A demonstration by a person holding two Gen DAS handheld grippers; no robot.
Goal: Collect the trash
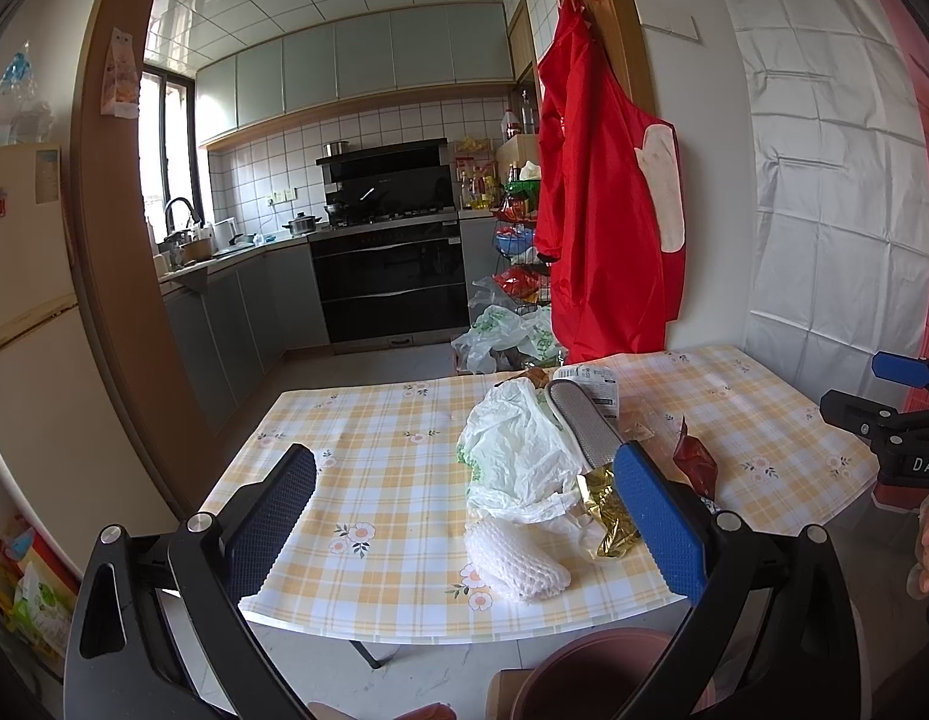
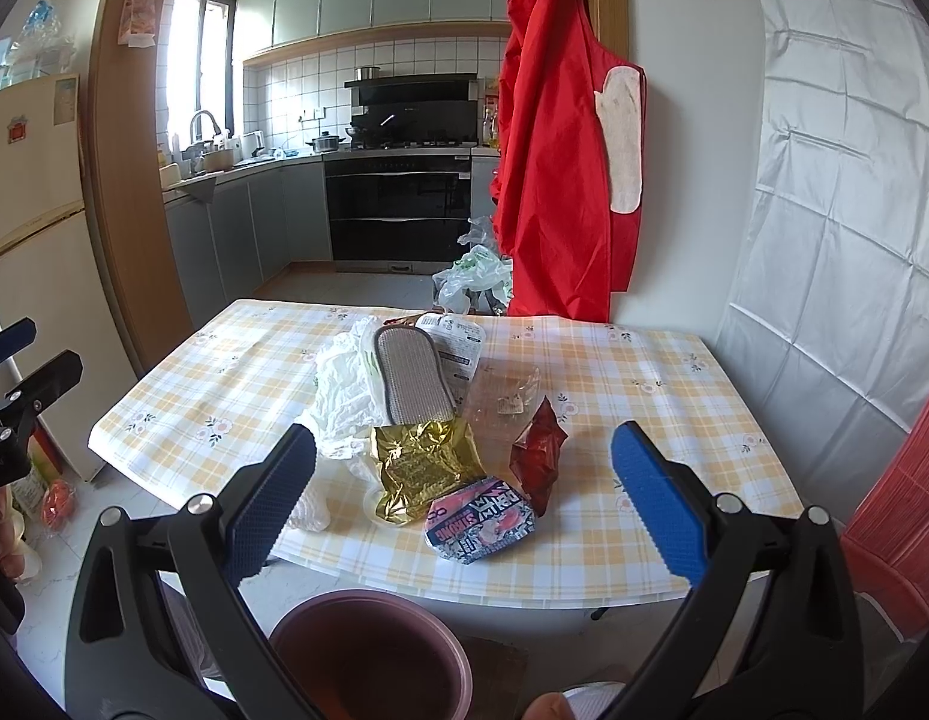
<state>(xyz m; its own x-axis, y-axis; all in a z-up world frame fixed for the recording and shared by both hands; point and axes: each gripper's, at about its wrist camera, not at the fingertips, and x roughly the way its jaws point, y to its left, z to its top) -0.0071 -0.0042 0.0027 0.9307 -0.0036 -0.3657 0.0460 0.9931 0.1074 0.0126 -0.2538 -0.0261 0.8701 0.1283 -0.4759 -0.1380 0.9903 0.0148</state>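
Brownish-pink bin [image 2: 368,654] is sitting on the floor just below the near edge of the tabletop [image 2: 614,372]. Both grippers are hovering over that edge with jaws spread wide, gripping nothing — left gripper [image 1: 464,516], right gripper [image 2: 464,495]. Trash is lying clustered mid-table, left to right: white foam net [image 1: 518,558], crumpled white plastic bag [image 2: 344,384], grey insole [image 2: 413,375] leaning on it, gold foil wrapper [image 2: 419,462], printed snack packet [image 2: 479,519], red wrapper [image 2: 539,456] — all close together, several touching.
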